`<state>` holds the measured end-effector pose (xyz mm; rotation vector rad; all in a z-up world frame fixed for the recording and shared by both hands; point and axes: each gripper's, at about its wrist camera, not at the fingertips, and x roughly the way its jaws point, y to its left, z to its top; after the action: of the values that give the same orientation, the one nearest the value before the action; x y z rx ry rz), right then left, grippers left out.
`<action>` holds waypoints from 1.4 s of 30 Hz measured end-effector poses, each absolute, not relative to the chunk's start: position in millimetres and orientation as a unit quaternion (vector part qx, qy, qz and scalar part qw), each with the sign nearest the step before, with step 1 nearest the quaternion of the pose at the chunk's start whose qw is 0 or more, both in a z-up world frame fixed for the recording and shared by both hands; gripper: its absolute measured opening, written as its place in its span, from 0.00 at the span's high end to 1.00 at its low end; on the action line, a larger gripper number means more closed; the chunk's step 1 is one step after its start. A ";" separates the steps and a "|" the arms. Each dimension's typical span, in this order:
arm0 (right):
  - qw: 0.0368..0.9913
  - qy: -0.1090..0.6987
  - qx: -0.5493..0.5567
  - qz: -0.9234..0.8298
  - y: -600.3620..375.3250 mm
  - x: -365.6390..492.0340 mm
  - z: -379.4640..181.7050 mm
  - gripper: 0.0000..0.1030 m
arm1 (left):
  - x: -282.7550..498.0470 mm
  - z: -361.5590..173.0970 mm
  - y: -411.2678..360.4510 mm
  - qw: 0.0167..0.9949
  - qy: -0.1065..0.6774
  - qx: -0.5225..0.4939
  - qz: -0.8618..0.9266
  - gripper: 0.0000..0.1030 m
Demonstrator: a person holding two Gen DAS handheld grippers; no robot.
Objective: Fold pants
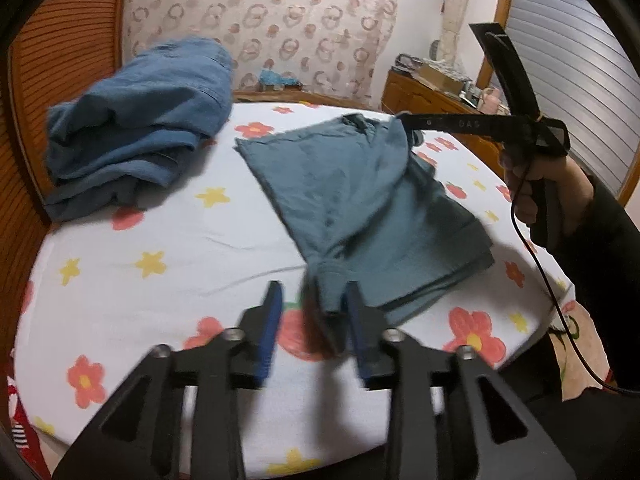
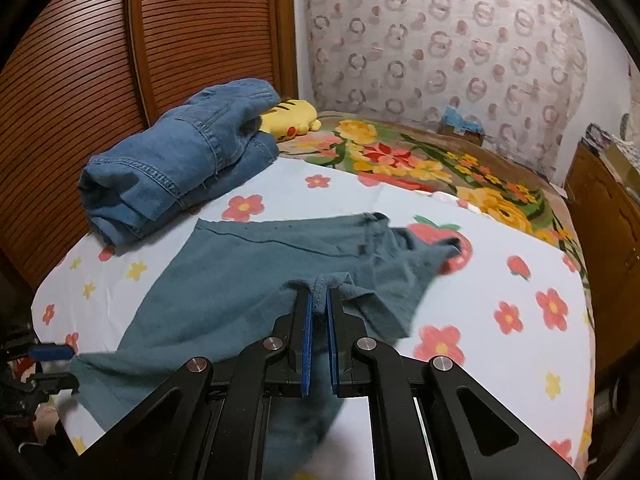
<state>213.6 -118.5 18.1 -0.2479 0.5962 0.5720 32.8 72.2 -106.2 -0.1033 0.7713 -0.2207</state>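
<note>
Teal pants half folded on the flowered sheet, one corner let go, one held.

At frame centre the pants [image 1: 360, 208] lay doubled; the left gripper [image 1: 314, 300] stood released, a hem corner loose between its jaws, likely dropped to set the fold. The right gripper [image 2: 319, 304] was clenched on the other hem edge, keeping the cloth taut. Folded jeans [image 2: 176, 160] sat upper left, clear of the work.

Left tool [image 1: 311, 300] parted, right tool [image 2: 319, 300] clamped.
</note>
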 end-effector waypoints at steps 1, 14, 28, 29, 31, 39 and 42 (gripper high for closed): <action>0.907 0.289 -0.123 0.280 -113.4 215.8 17.9 0.93 | 32.7 -104.8 75.6 0.921 0.372 -0.051 -0.103 0.54; 0.887 0.286 -0.168 0.321 -34.2 243.4 17.7 0.93 | 49.9 -99.4 120.7 0.932 0.352 -0.061 -0.061 0.28; 0.855 0.303 -0.193 0.372 15.9 276.8 9.9 0.93 | 68.0 -100.7 148.4 0.932 0.354 -0.073 -0.019 0.28; 0.854 0.306 -0.196 0.374 17.6 278.9 8.6 0.93 | 68.6 -100.8 149.1 0.932 0.355 -0.073 -0.019 0.28; 0.849 0.313 -0.202 0.375 21.9 281.8 3.5 0.93 | 70.0 -100.7 149.7 0.932 0.355 -0.072 -0.018 0.28; 0.855 0.310 -0.187 0.371 10.3 273.4 15.6 0.73 | 71.7 -95.6 142.6 0.933 0.352 -0.062 -0.033 0.28; 0.865 0.297 -0.183 0.361 -7.7 257.8 25.0 0.72 | 75.3 -92.9 134.3 0.934 0.348 -0.058 -0.046 0.28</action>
<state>257.8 -7.7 25.0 -0.3824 0.6222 0.7566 75.3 134.3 -92.9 -0.1188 0.7124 -0.0944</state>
